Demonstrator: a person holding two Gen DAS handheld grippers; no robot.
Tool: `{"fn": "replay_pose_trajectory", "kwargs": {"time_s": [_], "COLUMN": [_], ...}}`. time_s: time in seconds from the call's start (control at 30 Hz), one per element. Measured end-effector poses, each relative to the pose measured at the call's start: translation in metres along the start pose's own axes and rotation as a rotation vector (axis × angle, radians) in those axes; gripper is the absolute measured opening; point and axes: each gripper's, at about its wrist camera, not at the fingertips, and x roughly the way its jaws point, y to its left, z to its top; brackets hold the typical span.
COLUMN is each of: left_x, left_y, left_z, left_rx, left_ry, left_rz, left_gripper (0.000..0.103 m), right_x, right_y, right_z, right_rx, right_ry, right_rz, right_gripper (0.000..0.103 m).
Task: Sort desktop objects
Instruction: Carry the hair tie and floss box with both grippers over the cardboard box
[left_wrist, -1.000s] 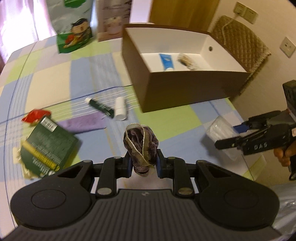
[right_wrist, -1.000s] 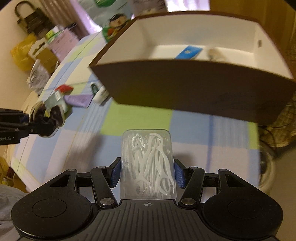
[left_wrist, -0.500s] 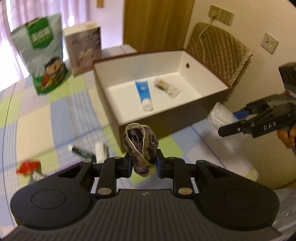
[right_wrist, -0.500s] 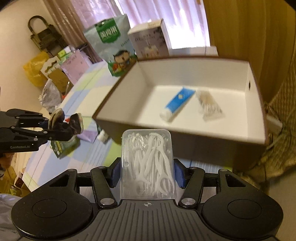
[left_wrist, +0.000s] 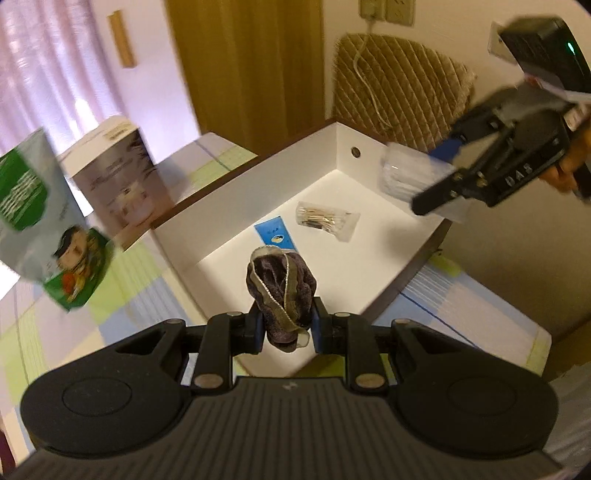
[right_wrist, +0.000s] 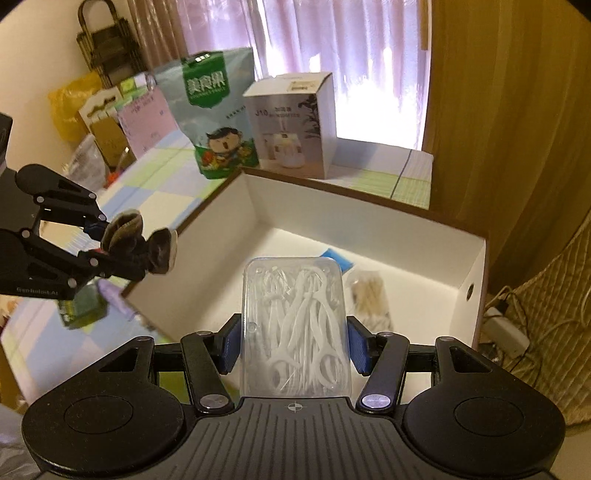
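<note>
My left gripper (left_wrist: 286, 326) is shut on a dark purple velvet scrunchie (left_wrist: 282, 288) and holds it in the air over the near part of the brown box (left_wrist: 229, 173) with a white inside. My right gripper (right_wrist: 295, 349) is shut on a clear case of white floss picks (right_wrist: 295, 325), held above the box's near right side. In the box lie a blue tube (left_wrist: 275, 234) and a clear packet of cotton swabs (left_wrist: 327, 219). The right gripper (left_wrist: 439, 181) shows in the left wrist view, and the left gripper (right_wrist: 110, 251) shows in the right wrist view.
A green snack bag (right_wrist: 218, 122) and a white carton (right_wrist: 295, 125) stand on the checked tablecloth (right_wrist: 155, 173) behind the box. A green packet (right_wrist: 79, 308) and a purple item (right_wrist: 118, 301) lie left of the box. A quilted chair back (left_wrist: 402, 92) is beyond it.
Both grippers have risen and moved forward over the box with their loads. The box now lies below both.
</note>
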Motion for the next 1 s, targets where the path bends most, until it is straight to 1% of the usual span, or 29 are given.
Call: {"fn": "replay_pose_trajectory", "kwargs": {"time_s": [0.2,0.37,0.47,0.7,1.0], "left_x": [0.049,0.076,0.091,0.113,0.128], "left_y": [0.006,0.01,0.012,0.014,0.012], "left_z": [0.019,0.018,0.016,0.013,0.011], "left_rx": [0.044,0.012,-0.01,-0.047,-0.071], "left_ry": [0.104,0.166,0.197,0.251,0.286], "left_rz": [-0.004,-0.035,-0.035,-0.042,-0.045], "left_gripper": [0.02,0.02,0.02,0.02,0.02], "right_x": [0.032,0.052,0.062,0.078,0.088], "right_y": [-0.015,-0.021,-0.023,-0.027,-0.033], "right_z": [0.008,0.003,-0.002,-0.008,-0.011], "right_rx": [0.003,0.005,0.008,0.015,0.027], "right_ry": [0.069,0.126,0.153,0.196,0.225], "right_rz": [-0.001,0.006,0.008,0.01,-0.001], "right_gripper": [0.06,0.06,0.06,0.06,0.06]}}
